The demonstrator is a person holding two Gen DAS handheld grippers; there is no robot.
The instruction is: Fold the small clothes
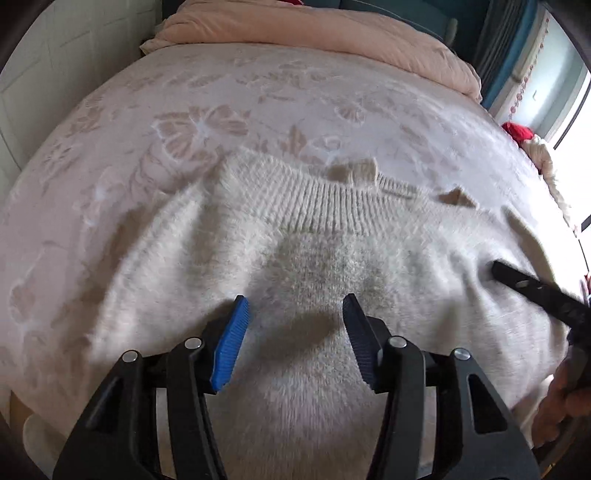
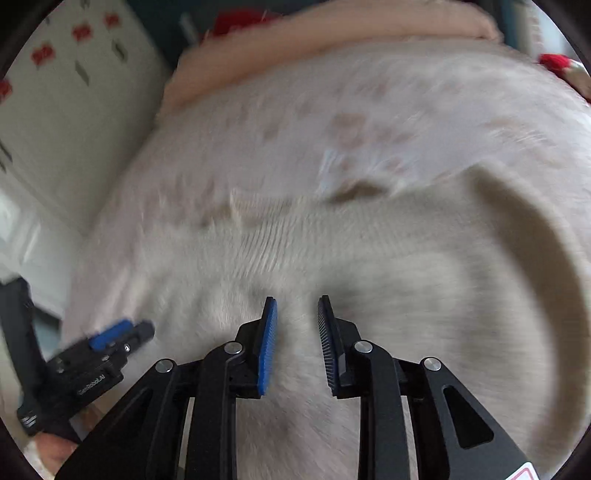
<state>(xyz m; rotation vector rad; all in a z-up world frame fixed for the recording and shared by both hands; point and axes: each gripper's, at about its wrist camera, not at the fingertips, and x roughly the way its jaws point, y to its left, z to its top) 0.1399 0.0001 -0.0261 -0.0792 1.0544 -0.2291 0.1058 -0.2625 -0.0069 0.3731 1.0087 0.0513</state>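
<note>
A fluffy cream sweater [image 1: 303, 266] lies spread flat on a bed, on a pale pink blanket [image 1: 207, 110] with a raised butterfly and flower pattern. Its ribbed collar [image 1: 332, 206] points toward 12 o'clock.

The left gripper [image 1: 295, 306] hovers over the sweater's chest, its jaws about half open with nothing between them; no pad touches the knit. One pad is bright blue [image 1: 232, 343].

The right gripper [image 2: 297, 314] hangs over the sweater [image 2: 369, 295] near its shoulder, its jaws parted narrowly and empty. This view is blurred.

In the left wrist view, a black finger of the right gripper [image 1: 532, 284] enters at 3 o'clock, and part of a hand [image 1: 561, 398] shows at 4 o'clock.

At 12 o'clock, a rolled peach quilt [image 1: 314, 33] lies across the far end of the bed. At 2 o'clock, something red [image 1: 517, 131] sits at the bed's edge. No containers are visible.
</note>
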